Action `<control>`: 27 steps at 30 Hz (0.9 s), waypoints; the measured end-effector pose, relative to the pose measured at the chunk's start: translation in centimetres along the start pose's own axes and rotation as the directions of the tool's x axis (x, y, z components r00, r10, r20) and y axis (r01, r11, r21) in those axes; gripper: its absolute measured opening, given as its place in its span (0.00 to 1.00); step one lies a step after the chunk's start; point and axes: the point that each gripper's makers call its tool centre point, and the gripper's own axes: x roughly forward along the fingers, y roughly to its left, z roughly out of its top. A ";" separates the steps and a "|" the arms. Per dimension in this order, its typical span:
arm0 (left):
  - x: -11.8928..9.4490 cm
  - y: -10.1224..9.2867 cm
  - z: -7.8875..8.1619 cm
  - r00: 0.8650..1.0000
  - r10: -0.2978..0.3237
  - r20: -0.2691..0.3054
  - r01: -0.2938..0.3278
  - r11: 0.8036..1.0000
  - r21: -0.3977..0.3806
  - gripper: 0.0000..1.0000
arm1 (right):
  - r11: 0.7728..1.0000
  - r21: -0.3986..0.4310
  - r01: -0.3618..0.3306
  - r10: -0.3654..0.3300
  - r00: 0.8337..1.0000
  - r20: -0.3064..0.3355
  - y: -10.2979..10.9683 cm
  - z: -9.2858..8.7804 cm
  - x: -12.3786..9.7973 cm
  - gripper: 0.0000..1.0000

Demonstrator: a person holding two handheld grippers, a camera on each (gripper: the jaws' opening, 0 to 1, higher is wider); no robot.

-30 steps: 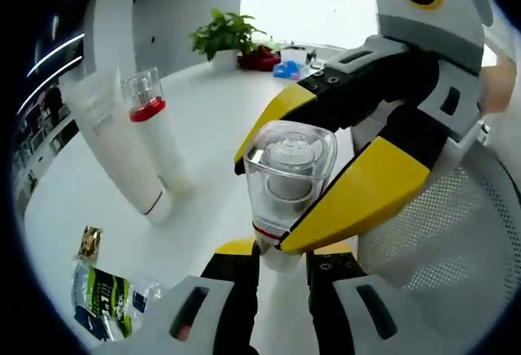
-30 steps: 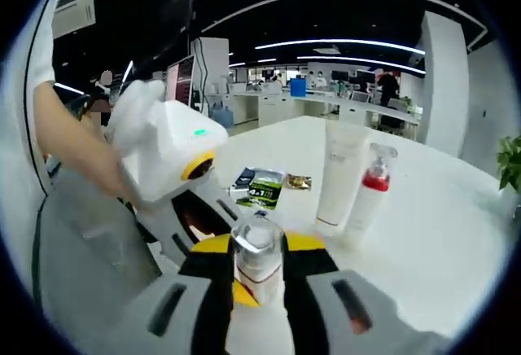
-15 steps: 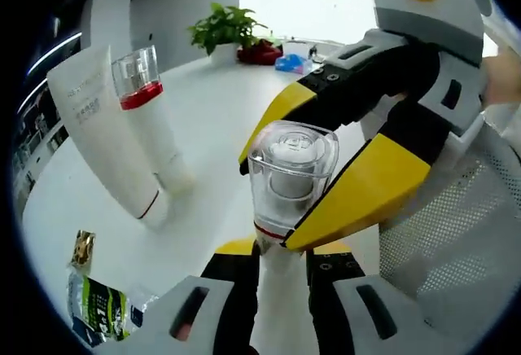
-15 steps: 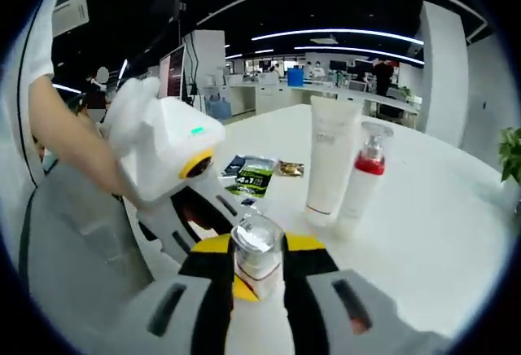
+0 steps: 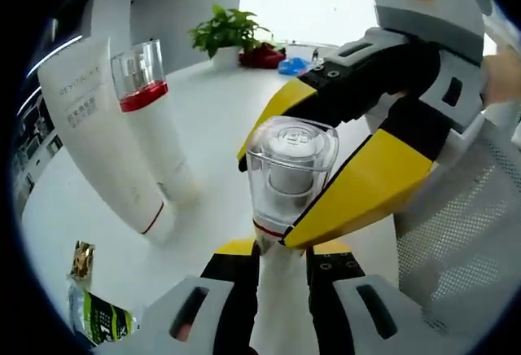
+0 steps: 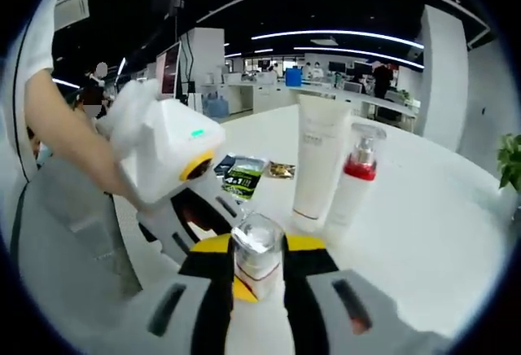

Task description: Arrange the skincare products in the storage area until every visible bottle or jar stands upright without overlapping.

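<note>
Both grippers were closed on one clear-capped bottle (image 5: pixel 289 177) held above the white table (image 5: pixel 220 119). The left gripper (image 5: pixel 281 267) clamped the bottle's white body; the right gripper (image 5: pixel 326 168) (yellow-tipped) pinched it just below the cap. A white tube (image 6: pixel 317 164) and a red-collared pump bottle (image 6: pixel 352 180) stood upright, touching, further in from the table's edge. Sachets (image 6: pixel 242 177) lay flat beside them.

Three skincare containers are counted: one white tube (image 6: pixel 315 159), one red-collared pump bottle (image 6: pixel 350 177) and one clear-capped bottle (image 5: pixel 286 177). Two sachets (image 6: pixel 242 177) are seen, and one potted plant (image 5: pixel 227 32).
</note>
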 end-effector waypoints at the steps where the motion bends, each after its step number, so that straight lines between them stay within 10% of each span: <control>1: 0.1 0.1 0.0 1.000 0.001 0.002 -0.001 1.000 -0.002 0.19 | 1.000 0.001 0.001 -0.001 1.000 0.000 -0.2 0.0 0.1 0.22; 27: 3.2 4.6 3.1 1.000 0.024 0.001 -0.024 1.000 -0.004 0.19 | 0.999 -0.035 0.036 -0.035 0.999 0.022 -6.1 0.8 2.0 0.22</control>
